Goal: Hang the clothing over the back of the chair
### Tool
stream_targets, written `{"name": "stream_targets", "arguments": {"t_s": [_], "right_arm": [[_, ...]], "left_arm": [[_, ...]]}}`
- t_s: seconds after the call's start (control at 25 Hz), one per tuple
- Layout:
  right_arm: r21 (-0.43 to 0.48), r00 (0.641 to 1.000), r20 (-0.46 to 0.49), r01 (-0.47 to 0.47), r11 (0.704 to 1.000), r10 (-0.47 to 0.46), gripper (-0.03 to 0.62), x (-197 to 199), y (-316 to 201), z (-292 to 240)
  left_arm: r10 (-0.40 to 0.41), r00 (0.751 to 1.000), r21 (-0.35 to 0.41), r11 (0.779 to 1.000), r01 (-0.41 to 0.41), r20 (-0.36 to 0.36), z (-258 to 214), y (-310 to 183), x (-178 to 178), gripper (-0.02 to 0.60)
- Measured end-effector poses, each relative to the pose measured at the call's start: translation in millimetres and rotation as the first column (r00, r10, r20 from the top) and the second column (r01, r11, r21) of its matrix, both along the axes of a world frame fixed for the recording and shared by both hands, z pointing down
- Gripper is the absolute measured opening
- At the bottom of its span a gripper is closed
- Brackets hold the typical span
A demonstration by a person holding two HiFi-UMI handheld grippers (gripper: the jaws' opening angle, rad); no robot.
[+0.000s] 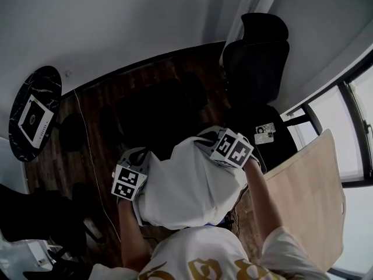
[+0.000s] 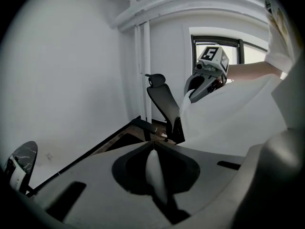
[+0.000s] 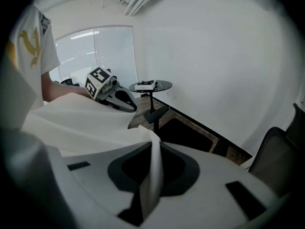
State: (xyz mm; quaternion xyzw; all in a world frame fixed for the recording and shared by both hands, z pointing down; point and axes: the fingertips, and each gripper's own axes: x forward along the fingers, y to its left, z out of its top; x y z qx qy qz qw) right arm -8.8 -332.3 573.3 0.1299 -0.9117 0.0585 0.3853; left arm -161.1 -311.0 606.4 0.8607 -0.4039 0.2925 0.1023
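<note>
The white clothing [image 1: 186,188] looks soft, light and floppy, likely to sag and slip, so it is best taken at two separated spots along one edge. The left gripper [image 2: 153,151] is clamped tight on one fold and the right gripper [image 3: 153,149] pinches another, jaws nearly together. The cloth hangs bunched between and below them. Both grippers tilt forward and downward on outstretched forearms, with the chair [image 1: 256,63] ahead of the right one.
</note>
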Motion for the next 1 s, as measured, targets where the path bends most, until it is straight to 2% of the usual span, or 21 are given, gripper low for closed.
{"name": "stream_targets", "arguments": {"t_s": [0.2,0.4,0.52,0.6,0.72,0.88,1.0], "right_arm": [[-0.005,0.997,-0.06,0.054,0.999,-0.054,0.049,-4,10,7],[-0.016,0.996,-0.06,0.062,0.998,-0.063,0.081,-1,12,9],[-0.034,0.997,-0.04,0.063,0.997,-0.065,0.089,1,11,11],[-0.052,0.998,-0.027,0.057,0.997,-0.059,0.113,2,10,12],[-0.074,0.998,-0.013,0.054,0.996,-0.055,0.167,3,11,12],[-0.081,0.998,0.061,0.037,0.996,-0.032,0.172,0,7,-1],[-0.068,0.998,0.061,0.021,0.997,-0.017,0.175,5,4,-5]], "left_arm": [[0.021,0.999,-0.038,0.999,-0.022,-0.027,11,5,5,0.023],[0.033,0.999,-0.088,0.995,-0.035,-0.029,21,11,11,0.026],[0.039,0.999,-0.1,0.994,-0.038,0.004,28,13,5,0.098],[0.038,0.999,-0.112,0.993,-0.037,0.004,30,14,2,0.132],[0.054,0.999,-0.14,0.989,-0.053,0.003,34,17,3,0.218],[0.031,0.999,-0.123,0.992,-0.034,-0.028,22,15,2,0.229],[0.028,0.999,-0.12,0.992,-0.032,-0.035,19,15,4,0.229]]}}
